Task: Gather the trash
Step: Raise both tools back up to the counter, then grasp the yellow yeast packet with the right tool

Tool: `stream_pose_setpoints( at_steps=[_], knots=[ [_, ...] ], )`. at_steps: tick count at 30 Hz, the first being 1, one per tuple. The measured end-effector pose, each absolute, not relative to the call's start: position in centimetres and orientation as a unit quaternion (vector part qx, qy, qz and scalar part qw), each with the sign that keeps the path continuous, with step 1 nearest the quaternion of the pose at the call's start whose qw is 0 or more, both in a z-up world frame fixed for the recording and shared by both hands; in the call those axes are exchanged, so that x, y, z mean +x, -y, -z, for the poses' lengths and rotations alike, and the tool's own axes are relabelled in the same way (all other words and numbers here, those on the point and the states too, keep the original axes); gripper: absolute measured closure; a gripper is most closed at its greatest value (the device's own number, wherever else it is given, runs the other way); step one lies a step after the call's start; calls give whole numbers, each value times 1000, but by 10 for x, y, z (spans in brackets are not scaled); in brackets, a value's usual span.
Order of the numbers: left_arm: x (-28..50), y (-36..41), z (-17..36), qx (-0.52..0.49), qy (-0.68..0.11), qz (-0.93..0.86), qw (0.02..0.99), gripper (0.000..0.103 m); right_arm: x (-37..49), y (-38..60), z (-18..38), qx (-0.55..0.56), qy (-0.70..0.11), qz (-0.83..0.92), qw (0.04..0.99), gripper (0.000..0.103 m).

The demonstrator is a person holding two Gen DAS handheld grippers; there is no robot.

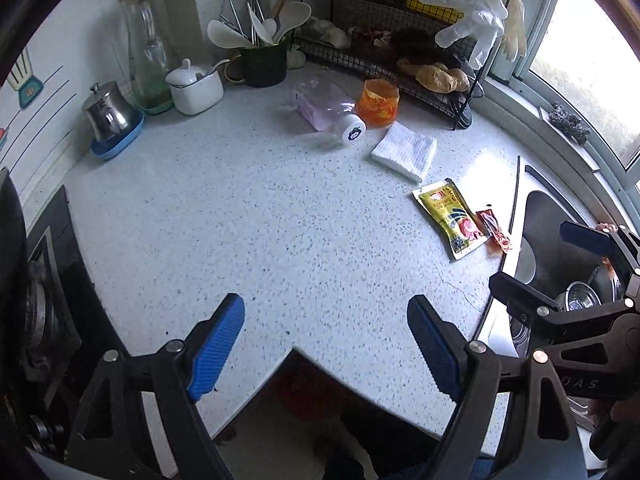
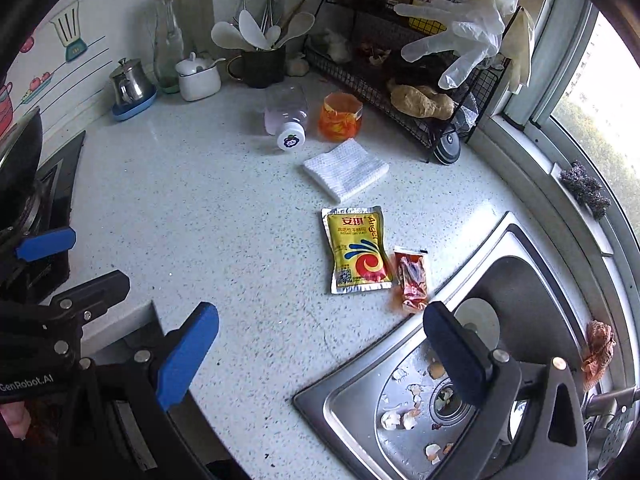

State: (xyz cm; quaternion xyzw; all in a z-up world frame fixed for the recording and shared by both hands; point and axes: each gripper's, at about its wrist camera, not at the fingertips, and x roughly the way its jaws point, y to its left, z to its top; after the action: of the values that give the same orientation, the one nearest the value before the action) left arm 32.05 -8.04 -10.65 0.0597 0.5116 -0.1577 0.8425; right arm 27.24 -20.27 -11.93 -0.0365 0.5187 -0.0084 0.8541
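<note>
Only the right gripper, jaws apart like the left's, shows eggshells

I'm looking at my left gripper: black triangular cut-out arms, ribbed blue pads, silver rivets at the pivots. My right gripper is showing the same build (its far pad is reading darker), and white "GenRobot.AI" lettering is showing on the left one's body.

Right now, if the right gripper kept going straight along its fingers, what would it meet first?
Probably the speckled white countertop near the steel sink's rim, short of the small red sachet; depth is hard to judge.
</note>
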Motion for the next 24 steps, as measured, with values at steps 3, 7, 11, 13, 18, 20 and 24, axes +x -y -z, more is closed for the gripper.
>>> stream_pose_setpoints(
  at_steps=[3,7,11,13,18,20,24],
  knots=[
    [342,93,118,61,-526,156,834,21,295,215,133,-36,-533,-5,845,1],
    [365,106,135,64,-543,149,824,21,319,226,150,-35,-554,-26,831,1],
    [381,119,150,74,-550,143,820,21,336,234,167,-33,-569,-48,820,1],
    [390,122,159,69,-561,141,813,21,344,237,175,-35,-578,-57,813,1],
    [408,129,181,69,-580,125,802,21,366,240,195,-45,-597,-72,798,1],
    [412,131,186,69,-583,122,800,21,371,239,201,-52,-601,-77,794,9],
    [415,136,192,77,-586,121,798,21,377,238,210,-54,-615,-93,781,23]
  ],
)
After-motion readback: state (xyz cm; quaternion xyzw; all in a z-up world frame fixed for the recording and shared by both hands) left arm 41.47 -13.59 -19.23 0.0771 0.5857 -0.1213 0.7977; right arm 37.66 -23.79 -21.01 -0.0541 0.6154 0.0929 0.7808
